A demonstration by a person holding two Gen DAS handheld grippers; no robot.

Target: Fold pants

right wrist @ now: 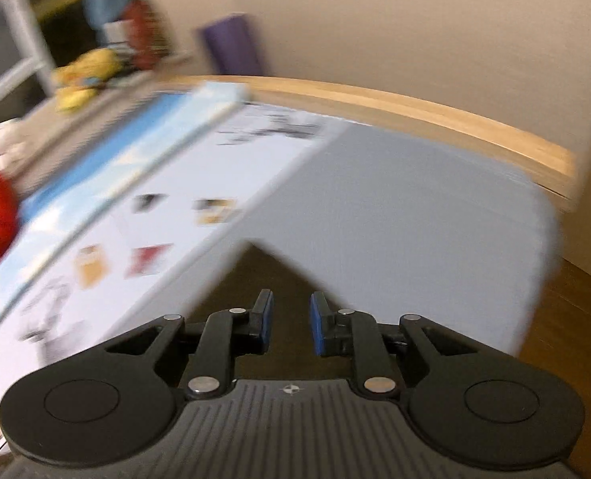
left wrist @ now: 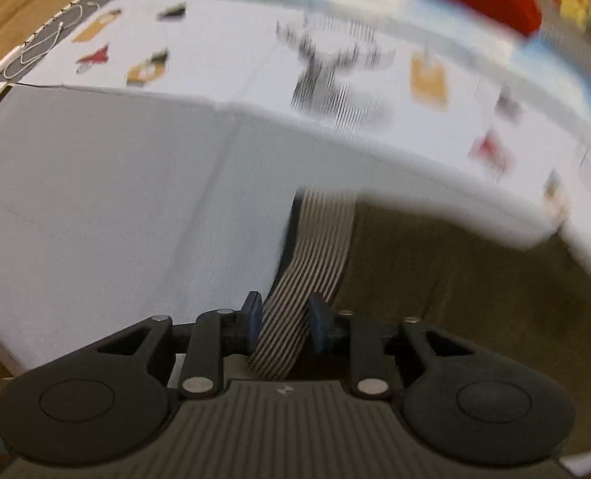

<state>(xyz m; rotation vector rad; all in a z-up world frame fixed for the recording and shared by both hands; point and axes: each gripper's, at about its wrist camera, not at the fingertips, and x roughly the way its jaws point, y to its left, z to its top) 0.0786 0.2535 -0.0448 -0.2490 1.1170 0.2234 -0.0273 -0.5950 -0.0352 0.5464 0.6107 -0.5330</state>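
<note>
Our left gripper points steeply down with its blue pads apart; a striped waistband runs up between them, but we see no pad pressing on it, so we read this gripper as released. The band belongs to the olive-brown pants, which lie under the gripper at the near edge of the white folding board. A board panel printed with garment pictures appears raised over the cloth, though blur leaves its angle unclear.

Our right gripper is also released, with nothing between its pads. Past it, a dark wedge of pants shows where two board panels meet, near the wooden table edge.

We judge the fold is partly underway: the pants sit on the board, both grippers have let go, and the panel flips are left.
</note>
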